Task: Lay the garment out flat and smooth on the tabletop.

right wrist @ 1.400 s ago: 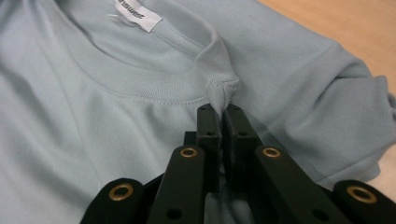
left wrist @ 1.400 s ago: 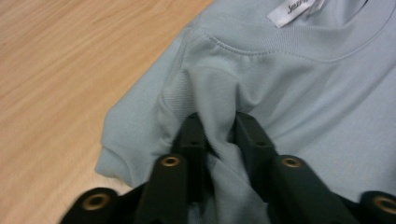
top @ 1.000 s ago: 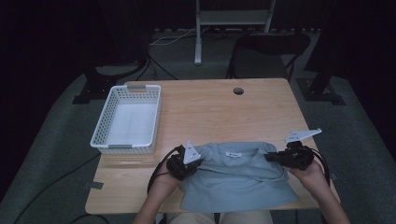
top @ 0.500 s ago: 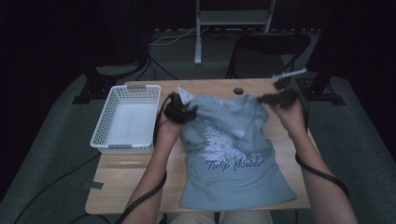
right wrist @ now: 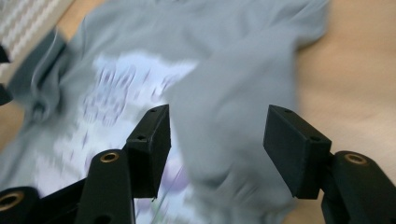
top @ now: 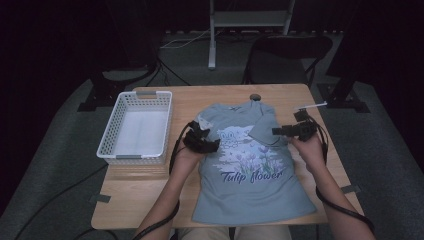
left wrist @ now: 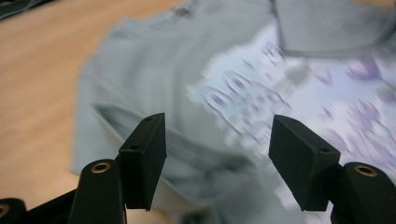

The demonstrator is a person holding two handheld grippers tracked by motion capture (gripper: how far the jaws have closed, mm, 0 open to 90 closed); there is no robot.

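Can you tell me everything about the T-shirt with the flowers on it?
The T-shirt is soft-looking grey-blue cloth, lying print side up on the wooden table, collar at the far end, hem at the near edge. Its print shows a cartoon figure, purple flowers and the words "Tulip flower". Both sleeves are folded inward over the chest. The left gripper and the right gripper hang over those folds, jaws open, holding nothing.

Both forearms reach forward, left hand-held gripper (top: 207, 142) and right hand-held gripper (top: 282, 131) with jaws spread apart.
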